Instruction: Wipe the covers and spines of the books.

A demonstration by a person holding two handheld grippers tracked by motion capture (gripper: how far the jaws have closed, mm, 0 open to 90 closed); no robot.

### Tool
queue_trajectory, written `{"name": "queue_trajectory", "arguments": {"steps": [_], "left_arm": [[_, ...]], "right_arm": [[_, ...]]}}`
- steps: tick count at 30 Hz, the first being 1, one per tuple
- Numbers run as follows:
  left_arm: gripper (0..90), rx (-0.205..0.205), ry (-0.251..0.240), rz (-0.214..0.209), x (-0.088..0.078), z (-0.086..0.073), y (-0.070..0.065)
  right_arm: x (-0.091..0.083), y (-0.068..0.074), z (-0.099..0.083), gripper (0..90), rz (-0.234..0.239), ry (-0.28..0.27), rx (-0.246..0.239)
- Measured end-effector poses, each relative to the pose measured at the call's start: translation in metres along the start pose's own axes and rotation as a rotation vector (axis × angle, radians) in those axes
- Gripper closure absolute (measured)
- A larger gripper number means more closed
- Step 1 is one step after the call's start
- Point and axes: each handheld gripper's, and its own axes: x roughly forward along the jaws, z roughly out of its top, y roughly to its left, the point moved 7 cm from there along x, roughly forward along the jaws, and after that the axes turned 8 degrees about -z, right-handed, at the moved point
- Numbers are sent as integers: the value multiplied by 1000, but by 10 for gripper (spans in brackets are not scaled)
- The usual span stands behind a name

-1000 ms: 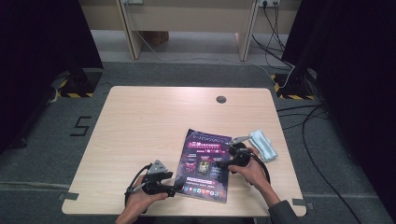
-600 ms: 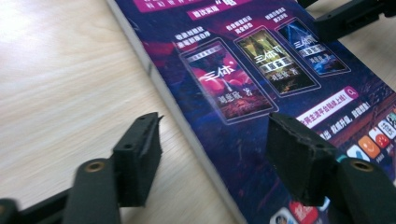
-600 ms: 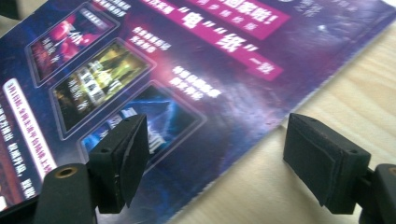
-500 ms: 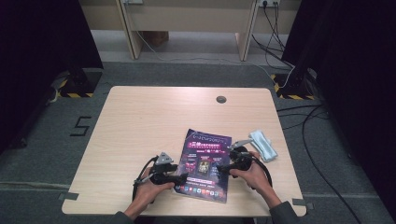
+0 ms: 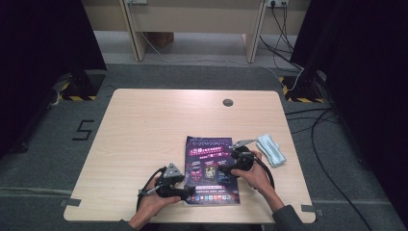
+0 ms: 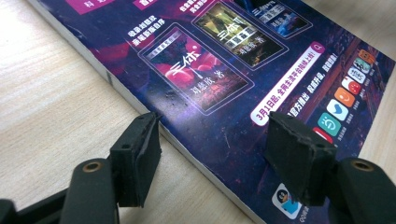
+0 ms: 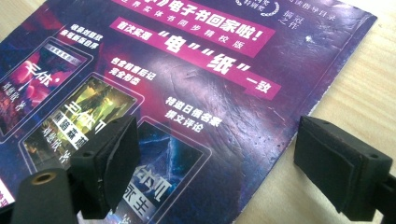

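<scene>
Now a purple magazine [image 5: 210, 168] lies flat on the pale wooden table [image 5: 144, 139], toward the near edge and a little right of the middle, its cover printed with pink banners, white Chinese lettering and a row of small pictures. The left gripper [image 5: 185, 193] sits at the magazine's near left corner, held low by the person's left hand [image 5: 154, 199]. In the left gripper view [image 6: 219, 156] its jaws stand apart and straddle the magazine's thick edge, one pad over bare wood beside the spine, the other over the cover near the row of coloured app icons; neither pad presses on the pages. The right gripper [image 5: 226, 168] comes in from the magazine's right side, held by the right hand [image 5: 255, 175]. In the right gripper view [image 7: 224, 168] its jaws are spread wide, having just been opening, with the magazine's right edge between them: one pad hovers over the dark cover pictures, the other over the table just beyond the edge, and nothing is clamped. A folded pale blue cloth [image 5: 270, 149] rests on the table just right of the right hand, apart from the magazine. A small round grommet [image 5: 227, 102] is set in the tabletop near its far edge.
</scene>
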Motion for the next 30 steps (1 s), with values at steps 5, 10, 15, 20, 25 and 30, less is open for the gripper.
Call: {"name": "queue_trajectory", "arguments": {"steps": [5, 10, 15, 20, 25, 30], "left_arm": [[358, 17, -16, 12, 1, 0, 2], [364, 27, -17, 10, 1, 0, 3], [373, 45, -13, -1, 0, 0, 4], [380, 66, 11, -27, 0, 1, 6], [381, 79, 19, -29, 1, 2, 5], [384, 90, 20, -38, 2, 3, 5]], "right_arm": [[-1, -1, 0, 174, 6, -6, 9], [-2, 2, -3, 171, -2, -8, 22], [-3, 4, -5, 158, -4, -6, 8], [-6, 8, -8, 150, -5, 15, 7], [-14, 11, -15, 180, 17, 65, -18], [-24, -9, -5, 221, -8, 9, 34]]}}
